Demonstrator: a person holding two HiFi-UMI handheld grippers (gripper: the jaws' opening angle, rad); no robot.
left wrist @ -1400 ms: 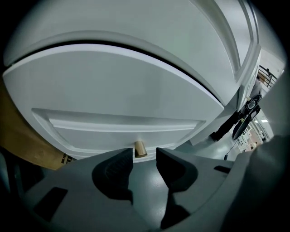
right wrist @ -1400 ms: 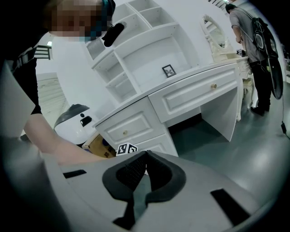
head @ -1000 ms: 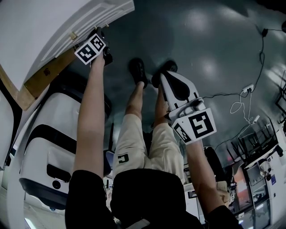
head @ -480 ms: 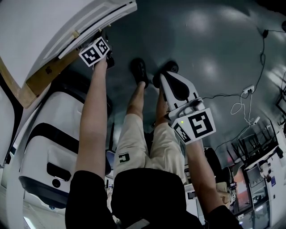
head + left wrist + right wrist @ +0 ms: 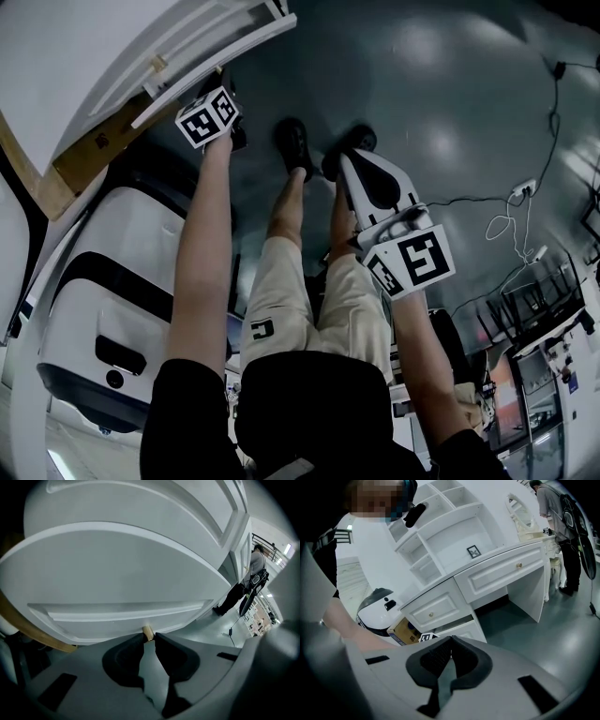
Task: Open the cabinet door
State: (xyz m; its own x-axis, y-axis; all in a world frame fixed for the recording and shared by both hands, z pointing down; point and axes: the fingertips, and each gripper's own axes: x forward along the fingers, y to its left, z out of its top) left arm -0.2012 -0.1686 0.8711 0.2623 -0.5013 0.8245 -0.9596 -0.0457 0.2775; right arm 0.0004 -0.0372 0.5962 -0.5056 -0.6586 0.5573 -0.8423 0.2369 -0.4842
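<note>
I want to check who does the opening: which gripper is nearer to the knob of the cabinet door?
Left. The left gripper is shut on the knob of the cabinet door; the right gripper, fingers together and empty, is held well apart from it.

The floor (image 5: 450, 84) is dark grey and shiny. In the head view, two black shoes (image 5: 293, 145) stand on it at 12 o'clock. A thin cable (image 5: 506, 223) lies on it in loops at 3 o'clock, next to a white plug box (image 5: 518, 187). A big round white machine (image 5: 112, 309) sits at 8 o'clock. In the right gripper view, a white desk (image 5: 497, 576) stands on the floor. A brown box (image 5: 404, 632) is low down at 8 o'clock, between the desk and the machine. A person (image 5: 555, 517) stands on the floor at 2 o'clock.
</note>
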